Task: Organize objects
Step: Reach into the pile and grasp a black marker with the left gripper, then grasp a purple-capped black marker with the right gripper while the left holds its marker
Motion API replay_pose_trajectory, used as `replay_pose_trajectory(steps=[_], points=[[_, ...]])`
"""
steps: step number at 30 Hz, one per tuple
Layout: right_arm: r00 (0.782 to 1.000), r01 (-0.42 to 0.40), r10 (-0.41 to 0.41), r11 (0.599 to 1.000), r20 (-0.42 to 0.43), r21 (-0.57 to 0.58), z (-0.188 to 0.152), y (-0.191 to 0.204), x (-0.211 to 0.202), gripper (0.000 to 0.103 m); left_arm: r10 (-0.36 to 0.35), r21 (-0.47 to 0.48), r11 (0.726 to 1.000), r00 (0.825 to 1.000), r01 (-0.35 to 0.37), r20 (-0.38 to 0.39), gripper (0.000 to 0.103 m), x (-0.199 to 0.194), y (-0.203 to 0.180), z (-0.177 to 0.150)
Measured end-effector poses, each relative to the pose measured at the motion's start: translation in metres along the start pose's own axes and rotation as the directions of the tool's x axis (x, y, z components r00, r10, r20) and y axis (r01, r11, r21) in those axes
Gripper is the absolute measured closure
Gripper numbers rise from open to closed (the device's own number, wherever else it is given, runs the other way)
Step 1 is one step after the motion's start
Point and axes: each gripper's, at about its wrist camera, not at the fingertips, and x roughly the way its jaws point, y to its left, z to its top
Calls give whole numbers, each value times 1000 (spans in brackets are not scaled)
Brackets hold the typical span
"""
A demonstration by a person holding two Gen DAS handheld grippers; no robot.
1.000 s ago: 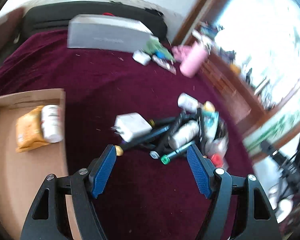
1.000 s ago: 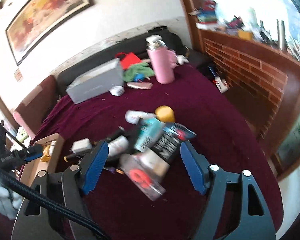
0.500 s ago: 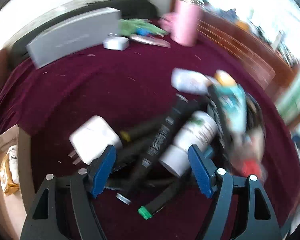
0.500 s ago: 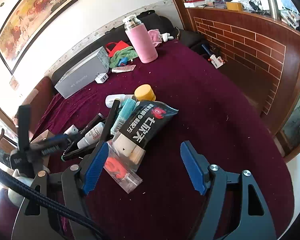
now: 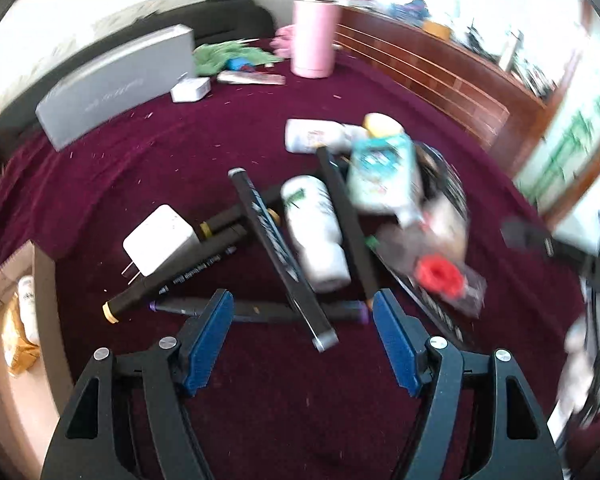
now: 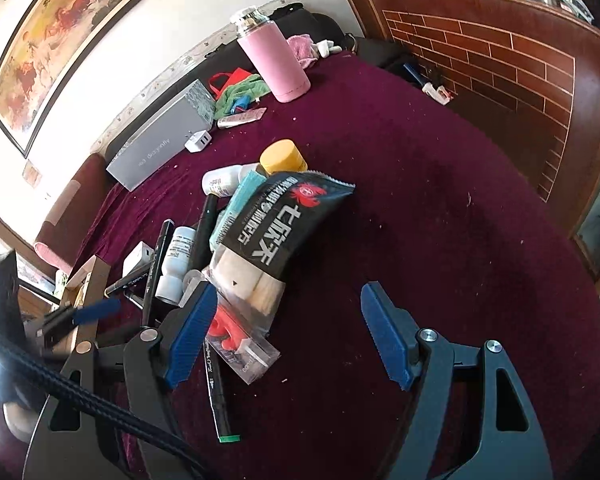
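Observation:
A pile of small items lies on the maroon cloth (image 5: pixel 140 152). In the left wrist view it holds a white charger (image 5: pixel 162 244), a white bottle (image 5: pixel 316 232), a teal packet (image 5: pixel 384 176) and several black markers (image 5: pixel 276 240). My left gripper (image 5: pixel 304 312) hangs open just over the near marker ends, touching nothing. In the right wrist view a black snack packet (image 6: pixel 288 220) lies on top, with a clear pack holding a red part (image 6: pixel 236 340) under my left finger. My right gripper (image 6: pixel 288 304) is open and empty at the pile's near edge.
A cardboard box (image 5: pixel 44 280) with a yellow packet and a small bottle sits at the left. A pink flask (image 6: pixel 276 64), a grey box (image 6: pixel 160 144), a white adapter (image 6: pixel 198 141) and a green cloth (image 6: pixel 240 94) stand at the back. A brick-patterned ledge (image 6: pixel 500 68) borders the right.
The left gripper has swung away from the cardboard box to the pile and dropped close over the markers. The right gripper has sunk toward the snack packet. Both stay open.

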Motion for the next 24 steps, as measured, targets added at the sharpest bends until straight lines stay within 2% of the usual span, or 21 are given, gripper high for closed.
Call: replay_pose_trajectory(steps=[4, 7, 8, 9, 10, 13, 16, 20, 22, 24], points=[[1000, 0, 1, 1000, -13, 27, -2, -6, 4, 28, -17, -102, 995, 1000, 17, -5, 37, 23, 7, 22], [1000, -4, 4, 999, -14, 44, -2, -10, 5, 28, 1, -114, 993, 1000, -3, -13, 38, 33, 8, 27], [1000, -4, 5, 999, -14, 46, -2, -11, 5, 28, 11, -117, 993, 1000, -13, -15, 44, 35, 8, 27], [1000, -4, 4, 999, -14, 49, -1, -11, 5, 28, -8, -128, 992, 1000, 7, -11, 58, 34, 10, 26], [1000, -4, 5, 999, -16, 53, -1, -13, 5, 28, -46, -143, 989, 999, 45, -5, 66, 33, 12, 26], [1000, -3, 5, 998, -22, 68, -1, -16, 7, 28, -61, -151, 986, 998, 63, 21, 91, 23, 15, 24], [1000, -5, 7, 997, -29, 78, -1, -17, 9, 28, -110, -177, 978, 994, 107, -7, 92, 22, 24, 16], [999, -5, 9, 997, -44, 80, -3, -15, 16, 28, -51, -160, 986, 998, 44, -36, 92, 28, 28, 11], [999, -6, 10, 997, -51, 77, -4, -12, 18, 28, -53, -158, 987, 996, 41, -70, 92, 39, 28, 16], [999, -3, 6, 998, -51, 65, -5, -9, 17, 28, -13, -123, 992, 998, 4, -67, 91, 45, 20, 23]])
